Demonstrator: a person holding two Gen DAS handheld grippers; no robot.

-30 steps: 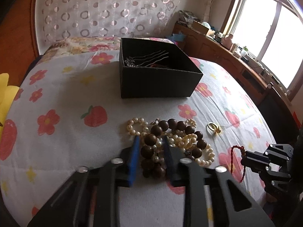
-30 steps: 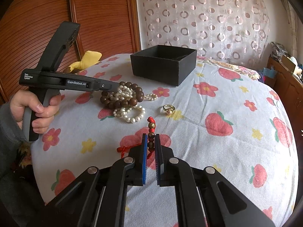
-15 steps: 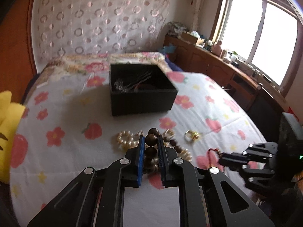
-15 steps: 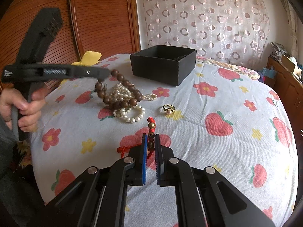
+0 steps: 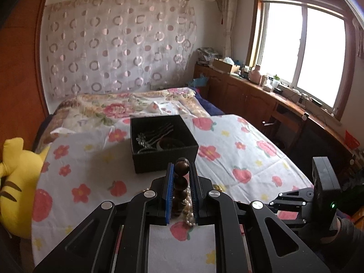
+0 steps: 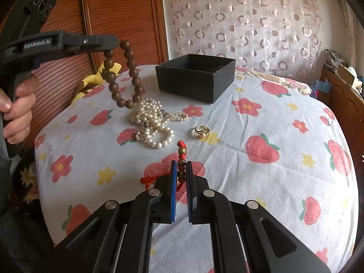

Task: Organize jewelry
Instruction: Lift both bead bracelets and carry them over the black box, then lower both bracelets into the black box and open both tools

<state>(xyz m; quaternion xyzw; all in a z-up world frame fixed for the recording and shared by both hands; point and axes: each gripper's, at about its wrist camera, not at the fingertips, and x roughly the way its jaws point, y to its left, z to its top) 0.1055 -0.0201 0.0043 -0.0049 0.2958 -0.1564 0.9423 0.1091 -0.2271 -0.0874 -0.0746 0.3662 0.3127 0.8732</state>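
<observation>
My left gripper [image 5: 181, 167] is shut on a brown wooden bead bracelet [image 5: 181, 170] and holds it in the air above the bed; the bracelet [image 6: 124, 75] hangs from the gripper [image 6: 113, 43] in the right wrist view. My right gripper [image 6: 181, 166] is shut on a red cord bracelet [image 6: 182, 157] with bronze beads, low over the sheet. A black open box [image 5: 162, 145] holds silver hair pins [image 5: 154, 134]; it also shows in the right wrist view [image 6: 195, 78]. Pearl strands [image 6: 151, 122] and a gold ring [image 6: 201, 132] lie on the sheet.
A flowered sheet [image 6: 261, 182] covers the bed. A yellow plush toy [image 5: 16, 186] lies at the left edge. A wooden sideboard [image 5: 261, 95] with clutter runs under the window. A wooden wardrobe [image 6: 118, 11] stands behind the left gripper.
My left gripper closed on the brown bead bracelet and lifted it off the pearl pile, up into the air. The right gripper has stayed still on the red cord bracelet.
</observation>
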